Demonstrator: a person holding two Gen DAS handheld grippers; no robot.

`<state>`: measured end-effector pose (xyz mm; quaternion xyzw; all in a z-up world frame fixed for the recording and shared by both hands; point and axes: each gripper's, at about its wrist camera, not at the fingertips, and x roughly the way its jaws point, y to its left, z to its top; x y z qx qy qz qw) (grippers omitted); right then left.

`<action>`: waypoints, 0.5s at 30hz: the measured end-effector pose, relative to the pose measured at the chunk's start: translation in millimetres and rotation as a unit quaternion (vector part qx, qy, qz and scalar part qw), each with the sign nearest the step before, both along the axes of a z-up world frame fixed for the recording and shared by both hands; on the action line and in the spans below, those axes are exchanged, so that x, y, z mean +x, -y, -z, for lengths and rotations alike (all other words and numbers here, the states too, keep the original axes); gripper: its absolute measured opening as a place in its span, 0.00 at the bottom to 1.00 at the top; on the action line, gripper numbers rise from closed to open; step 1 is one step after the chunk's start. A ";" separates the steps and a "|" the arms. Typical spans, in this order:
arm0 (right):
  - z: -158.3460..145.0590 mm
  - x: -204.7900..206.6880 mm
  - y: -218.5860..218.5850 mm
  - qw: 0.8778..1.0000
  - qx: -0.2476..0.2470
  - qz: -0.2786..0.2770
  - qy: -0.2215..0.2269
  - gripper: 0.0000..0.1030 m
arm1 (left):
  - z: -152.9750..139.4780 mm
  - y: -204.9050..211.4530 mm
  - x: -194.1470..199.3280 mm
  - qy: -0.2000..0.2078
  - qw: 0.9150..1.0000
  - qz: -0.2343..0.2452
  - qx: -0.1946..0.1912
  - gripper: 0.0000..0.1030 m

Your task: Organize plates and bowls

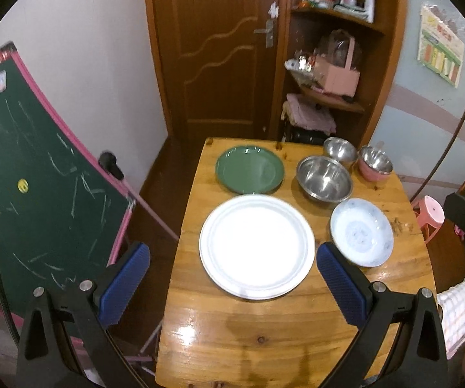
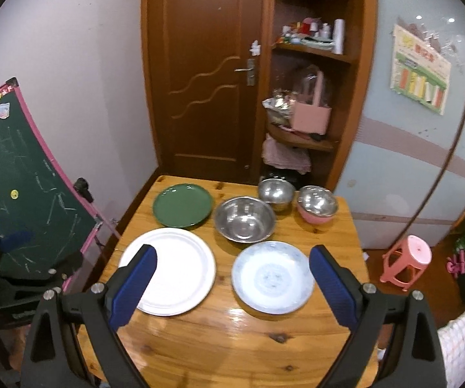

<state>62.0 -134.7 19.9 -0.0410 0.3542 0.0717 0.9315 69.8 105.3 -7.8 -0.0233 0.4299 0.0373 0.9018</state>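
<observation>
On a wooden table (image 1: pixel 264 329) (image 2: pixel 232 339) lie a large white plate (image 1: pixel 257 246) (image 2: pixel 171 270), a green plate (image 1: pixel 249 169) (image 2: pixel 183 205) behind it, and a pale blue patterned plate (image 1: pixel 361 232) (image 2: pixel 272 276) to the right. Behind stand a big steel bowl (image 1: pixel 324 177) (image 2: pixel 244 218), a small steel bowl (image 1: pixel 340 149) (image 2: pixel 276 192) and a pink bowl with a steel lining (image 1: pixel 375 163) (image 2: pixel 318 203). My left gripper (image 1: pixel 232 252) hangs open above the white plate. My right gripper (image 2: pixel 232 255) hangs open above the gap between the white and blue plates. Both hold nothing.
A green chalkboard (image 1: pixel 38 177) (image 2: pixel 22 194) with a pink frame leans left of the table. A brown door (image 1: pixel 219 48) and a cluttered wooden shelf (image 1: pixel 332 64) stand behind. A pink stool (image 2: pixel 408 258) sits on the floor at the right. The left gripper's body (image 2: pixel 12 258) shows at left.
</observation>
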 end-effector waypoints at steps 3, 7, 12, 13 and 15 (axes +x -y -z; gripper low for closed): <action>12.2 13.8 -8.4 1.000 0.010 -0.008 -0.021 0.93 | 21.5 -11.9 17.2 -0.032 0.999 0.002 -0.017 0.99; 34.8 36.3 -17.2 0.998 0.023 -0.029 -0.058 0.93 | 52.8 -27.3 41.5 -0.070 0.997 -0.004 -0.017 0.99; 74.9 59.4 -30.3 0.992 0.017 -0.058 -0.111 0.93 | 88.5 -44.6 67.3 -0.095 0.995 -0.006 -0.011 0.95; 86.3 65.2 -32.2 0.989 0.025 -0.069 -0.130 0.93 | 95.1 -49.1 71.9 -0.094 0.995 -0.004 -0.013 0.95; 108.3 77.6 -34.3 0.979 0.052 -0.089 -0.176 0.92 | 105.7 -55.7 79.4 -0.097 0.995 0.001 -0.021 0.95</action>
